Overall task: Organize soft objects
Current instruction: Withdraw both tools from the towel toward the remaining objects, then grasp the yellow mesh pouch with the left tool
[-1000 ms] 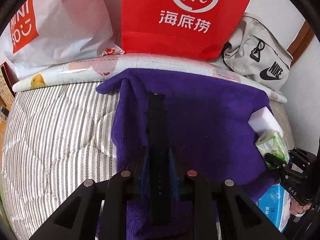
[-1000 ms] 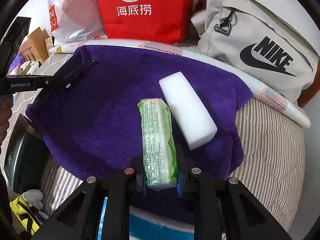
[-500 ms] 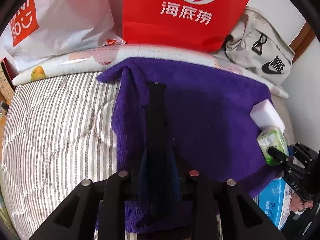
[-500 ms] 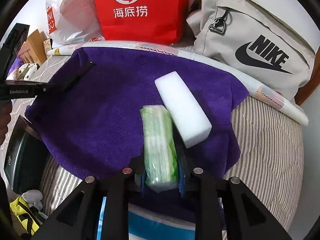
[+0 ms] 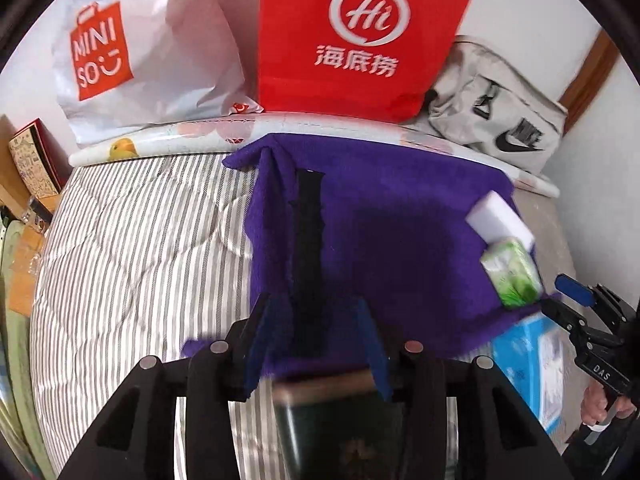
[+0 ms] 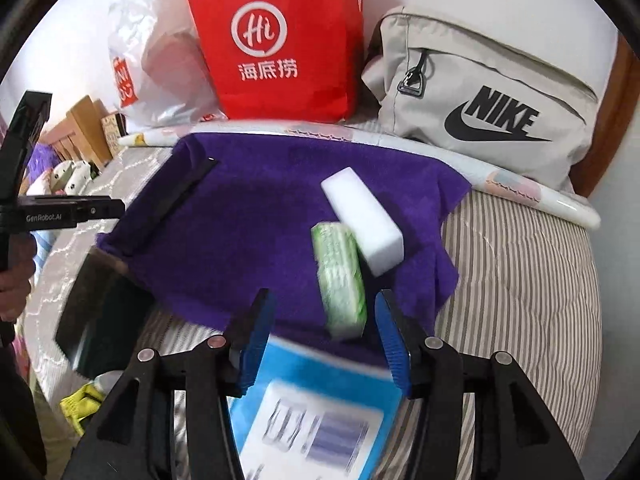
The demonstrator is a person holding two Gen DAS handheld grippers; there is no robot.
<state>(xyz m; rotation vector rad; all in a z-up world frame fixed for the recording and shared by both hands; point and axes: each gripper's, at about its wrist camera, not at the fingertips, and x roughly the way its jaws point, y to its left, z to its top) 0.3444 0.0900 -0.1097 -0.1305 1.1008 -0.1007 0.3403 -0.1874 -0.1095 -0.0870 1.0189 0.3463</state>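
Bedding in grey-and-white stripes (image 5: 132, 240) covers the bed at the left, with a white Miniso bag (image 5: 132, 52) standing behind it. The left gripper (image 5: 316, 332) hovers with its jaws released, spread either side of a black strap (image 5: 308, 232) that lies lengthwise along the left part of the purple towel (image 5: 400, 248). Behind the towel stands a red Haidilao bag (image 5: 360, 32). Toward the towel's right part a green tissue pack (image 6: 340, 276) lies touching a white sponge block (image 6: 362, 220). The right gripper (image 6: 324, 336) is released too, its blue pads flanking the near end of the pack without touching it, above a blue box (image 6: 316, 412). A beige Nike bag (image 6: 492, 100) leans at the far right.
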